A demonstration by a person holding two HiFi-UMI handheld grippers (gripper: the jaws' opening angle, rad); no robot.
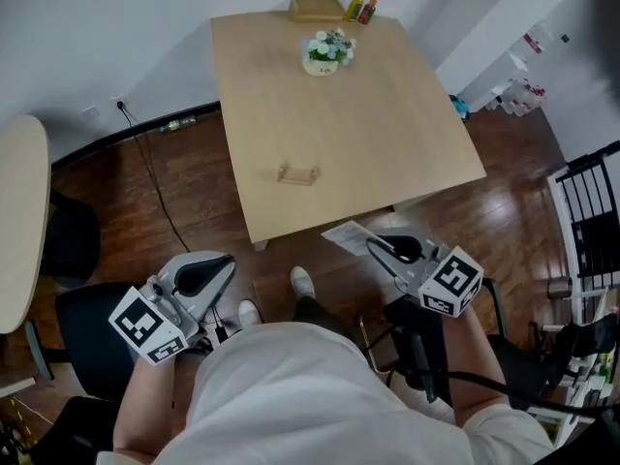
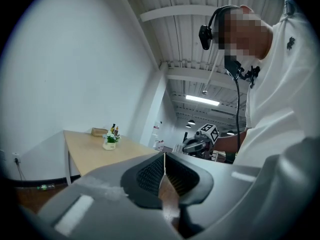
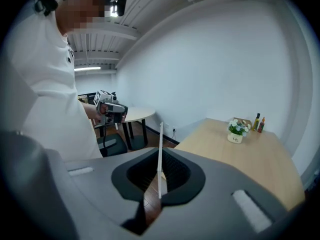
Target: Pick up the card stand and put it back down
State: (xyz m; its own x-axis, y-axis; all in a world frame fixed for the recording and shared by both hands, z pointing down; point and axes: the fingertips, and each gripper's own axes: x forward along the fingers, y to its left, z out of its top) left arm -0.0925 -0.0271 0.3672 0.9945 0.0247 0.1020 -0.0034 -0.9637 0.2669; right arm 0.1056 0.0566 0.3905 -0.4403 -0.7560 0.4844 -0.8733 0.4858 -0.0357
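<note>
The wooden card stand [image 1: 298, 174] lies on the pale wooden table [image 1: 387, 134], near its front edge and apart from both grippers. My right gripper [image 1: 374, 246] hovers off the table's front edge, shut on a thin white card [image 1: 346, 233]. In the right gripper view that card [image 3: 160, 149] shows edge-on, pinched between the jaws. My left gripper [image 1: 227, 261] is low at the left over the floor, shut with nothing in it [image 2: 164, 160]. The stand is not visible in either gripper view.
At the table's far end stand a small flower pot [image 1: 327, 54], a wooden box [image 1: 316, 9] and small bottles [image 1: 360, 8]. A round table [image 1: 19, 221] and a black chair [image 1: 82, 327] are at the left. A black rack [image 1: 591, 221] is at the right.
</note>
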